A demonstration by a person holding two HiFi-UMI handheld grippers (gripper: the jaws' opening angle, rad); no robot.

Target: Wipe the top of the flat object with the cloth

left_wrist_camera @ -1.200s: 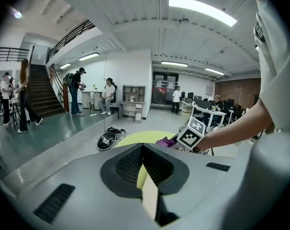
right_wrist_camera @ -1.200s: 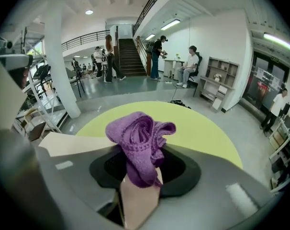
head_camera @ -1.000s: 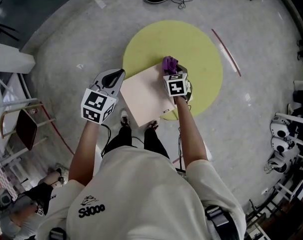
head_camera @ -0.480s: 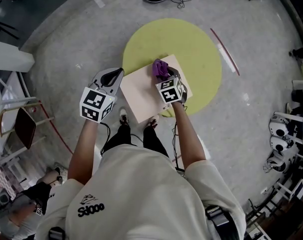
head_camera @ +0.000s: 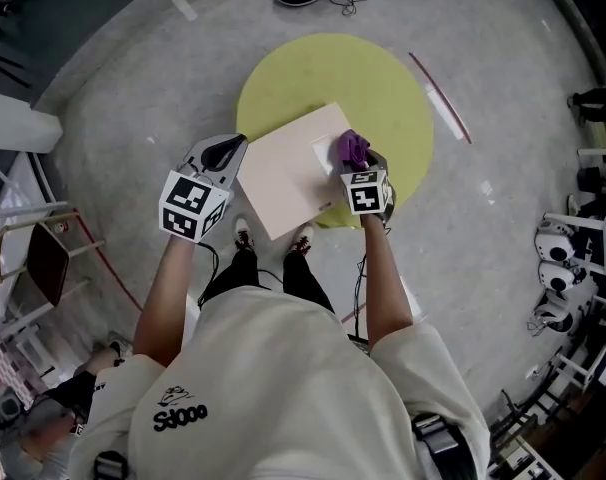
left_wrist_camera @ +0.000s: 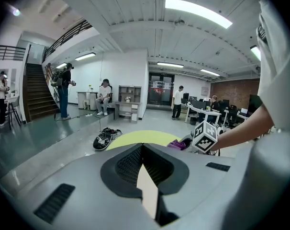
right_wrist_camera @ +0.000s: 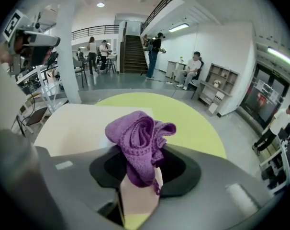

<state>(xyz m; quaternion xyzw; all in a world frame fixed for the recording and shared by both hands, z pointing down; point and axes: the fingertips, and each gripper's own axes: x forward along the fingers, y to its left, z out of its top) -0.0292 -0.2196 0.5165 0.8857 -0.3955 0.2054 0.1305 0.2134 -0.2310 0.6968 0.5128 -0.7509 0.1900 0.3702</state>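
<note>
Purple cloth point(head_camera: 351, 148) bunched, clamped in right gripper point(head_camera: 359, 165) jaws, pressed on beige flat board point(head_camera: 283, 176) near right edge. Board's left corner pinched in left gripper point(head_camera: 230, 154). Held above yellow-green round mat point(head_camera: 303, 73).

The person wore a cream short-sleeved T-shirt point(head_camera: 283, 398) with a black chest print point(head_camera: 181, 413), and black trousers point(head_camera: 245, 273).

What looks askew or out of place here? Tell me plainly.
The board is askew: turned at an angle, its near corner hanging past the yellow round surface's edge, the left gripper clamped on its left edge. The purple cloth in the right gripper is bunched into a wad, not spread flat.
</note>
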